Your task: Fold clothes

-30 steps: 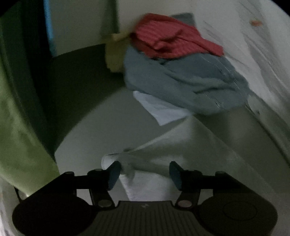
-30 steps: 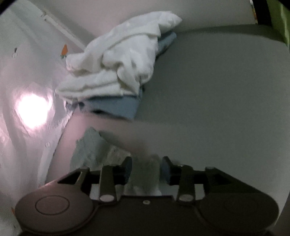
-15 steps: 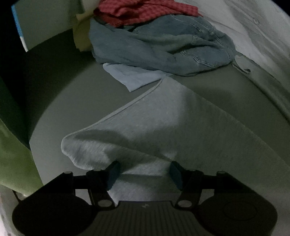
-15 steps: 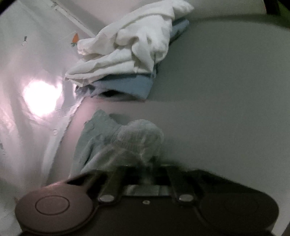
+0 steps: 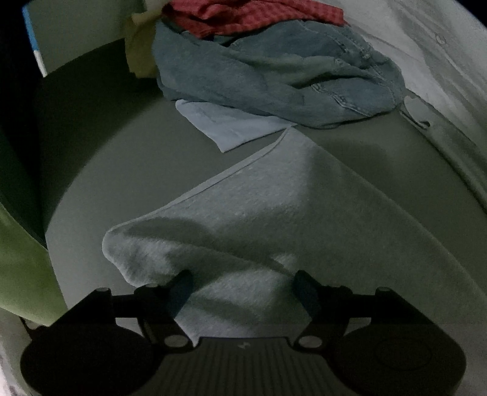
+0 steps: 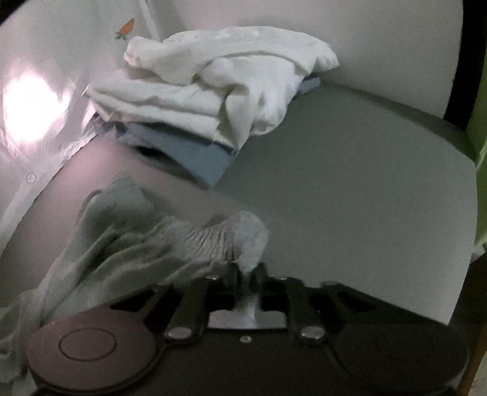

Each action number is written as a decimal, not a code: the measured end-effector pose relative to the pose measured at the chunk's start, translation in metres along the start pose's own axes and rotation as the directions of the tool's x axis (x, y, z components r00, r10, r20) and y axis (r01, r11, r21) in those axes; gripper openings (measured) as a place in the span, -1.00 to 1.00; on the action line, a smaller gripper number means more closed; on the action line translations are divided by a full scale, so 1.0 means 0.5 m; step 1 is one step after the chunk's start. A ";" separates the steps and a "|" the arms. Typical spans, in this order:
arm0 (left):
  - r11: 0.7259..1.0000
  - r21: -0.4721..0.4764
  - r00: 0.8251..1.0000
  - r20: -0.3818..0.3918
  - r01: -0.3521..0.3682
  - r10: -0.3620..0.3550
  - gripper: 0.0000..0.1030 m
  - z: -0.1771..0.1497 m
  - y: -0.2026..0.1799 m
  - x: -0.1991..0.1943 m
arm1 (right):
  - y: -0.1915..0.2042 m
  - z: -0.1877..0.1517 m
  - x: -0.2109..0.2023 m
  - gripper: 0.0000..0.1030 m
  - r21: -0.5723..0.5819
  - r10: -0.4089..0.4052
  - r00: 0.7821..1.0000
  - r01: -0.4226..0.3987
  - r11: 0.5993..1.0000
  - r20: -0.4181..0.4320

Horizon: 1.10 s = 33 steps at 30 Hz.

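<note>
Since a second ago your right tool (image 6: 246, 274) has closed: its fingers were apart around the grey garment (image 5: 274, 219), now they're pinched on a bunched, ribbed edge of it (image 6: 225, 237), likely to lift or drag that end. Left view has barely changed over the last half second.

Left tool (image 5: 243, 283) is wide apart, gripping nothing. Cloth lies between and ahead of its fingers, a rolled fold just ahead-left of the left finger (image 5: 182, 283). Looks parked there ready to take the other end so the piece can be pulled flat between both tools.

Garment is on the grey surface (image 6: 365, 189), spread ahead of the left tool, crumpled ahead-left of the right one.

Far ahead of the left tool: loose pile, denim (image 5: 274, 76) under red check (image 5: 243, 15). Far ahead-left of the right: white pile (image 6: 219, 88) on blue (image 6: 194, 152), roughly stacked.
</note>
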<state>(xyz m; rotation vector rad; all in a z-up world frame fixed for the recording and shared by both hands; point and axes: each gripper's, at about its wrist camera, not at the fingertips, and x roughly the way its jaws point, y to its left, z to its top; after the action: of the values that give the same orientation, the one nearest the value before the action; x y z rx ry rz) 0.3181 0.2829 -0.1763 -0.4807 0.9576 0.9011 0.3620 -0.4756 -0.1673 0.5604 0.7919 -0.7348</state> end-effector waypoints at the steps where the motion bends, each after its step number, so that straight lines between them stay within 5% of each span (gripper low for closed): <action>1: 1.000 0.002 1.000 0.011 0.008 -0.008 0.45 0.005 -0.003 -0.009 | 0.012 0.001 -0.010 -0.28 -0.037 -0.013 1.000 0.014 0.999 0.026; 5: 0.997 0.041 0.997 0.055 0.057 -0.060 0.45 0.043 -0.041 -0.046 | 0.064 0.020 -0.050 0.05 -0.139 -0.038 0.989 0.059 0.989 0.144; 8: 0.989 0.092 0.990 0.067 0.118 -0.125 0.45 0.085 -0.093 -0.062 | 0.096 0.041 -0.066 0.38 -0.115 0.028 0.986 -0.009 0.993 0.166; 17: 0.950 0.166 0.962 0.025 0.264 -0.272 0.45 0.236 -0.302 0.016 | 0.237 0.071 0.035 0.36 0.142 0.234 0.971 -0.239 0.960 0.055; 25: 0.958 0.147 0.969 -0.009 0.244 -0.246 0.45 0.347 -0.453 0.152 | 0.354 0.103 0.127 0.36 0.089 0.157 0.988 -0.157 0.984 0.001; 33: 0.964 0.121 0.971 0.001 0.237 -0.239 0.45 0.389 -0.509 0.218 | 0.409 0.118 0.199 0.37 0.042 0.091 0.994 -0.088 0.995 -0.062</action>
<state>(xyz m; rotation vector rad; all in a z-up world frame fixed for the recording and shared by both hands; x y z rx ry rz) 0.6537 0.3256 -0.1769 -0.4738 0.9125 0.6254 0.5911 -0.4256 -0.1758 0.6535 0.8075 -0.6536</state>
